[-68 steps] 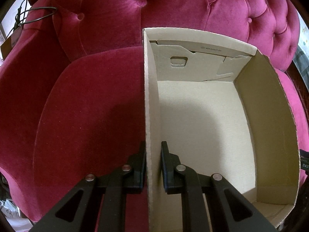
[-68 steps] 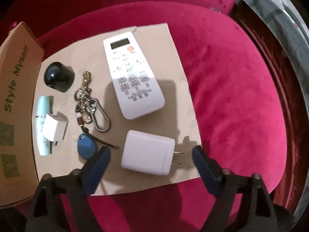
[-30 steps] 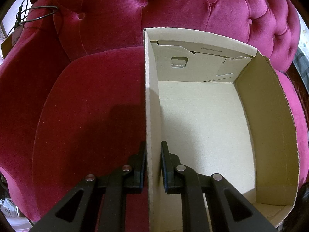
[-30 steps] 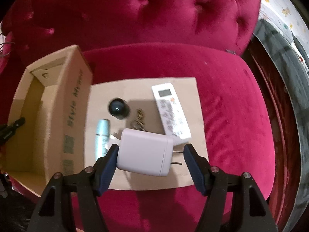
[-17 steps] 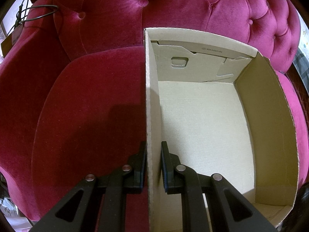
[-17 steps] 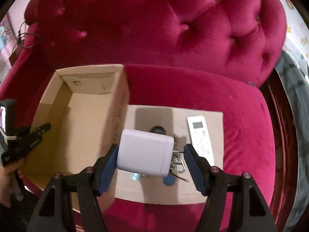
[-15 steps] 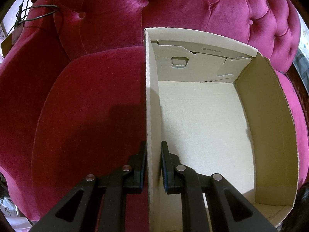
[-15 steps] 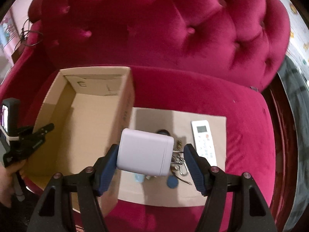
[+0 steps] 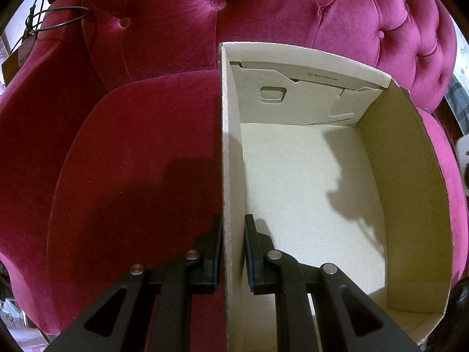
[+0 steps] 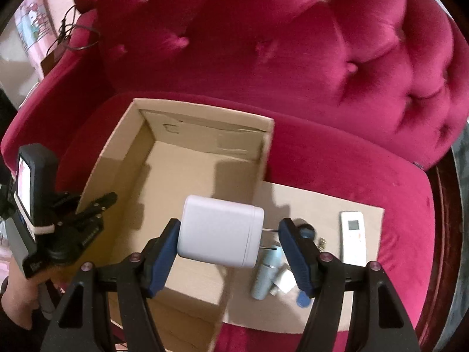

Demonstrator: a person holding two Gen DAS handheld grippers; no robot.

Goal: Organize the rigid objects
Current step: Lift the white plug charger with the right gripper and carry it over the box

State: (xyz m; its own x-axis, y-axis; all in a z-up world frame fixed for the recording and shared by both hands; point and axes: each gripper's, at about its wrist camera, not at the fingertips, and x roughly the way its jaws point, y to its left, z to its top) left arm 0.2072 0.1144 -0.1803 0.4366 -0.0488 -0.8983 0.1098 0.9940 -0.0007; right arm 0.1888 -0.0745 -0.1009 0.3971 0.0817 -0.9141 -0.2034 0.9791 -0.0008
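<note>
Right gripper (image 10: 227, 242) clamps white charger (image 10: 218, 233) above open cardboard box (image 9: 404, 193), left gripper (image 9: 233, 252) pinched narrow on box wall, red sofa (image 10: 322, 58)

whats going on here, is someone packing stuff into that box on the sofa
Yes. A person holds a gripping tool in each hand. The left tool is clamped on the side wall of an open cardboard box on the red sofa, steadying it. The right tool grips a white charger over the box's right side. The box is empty so far. A remote, a pale blue tube and other small items lie on a cardboard sheet beside it.
</note>
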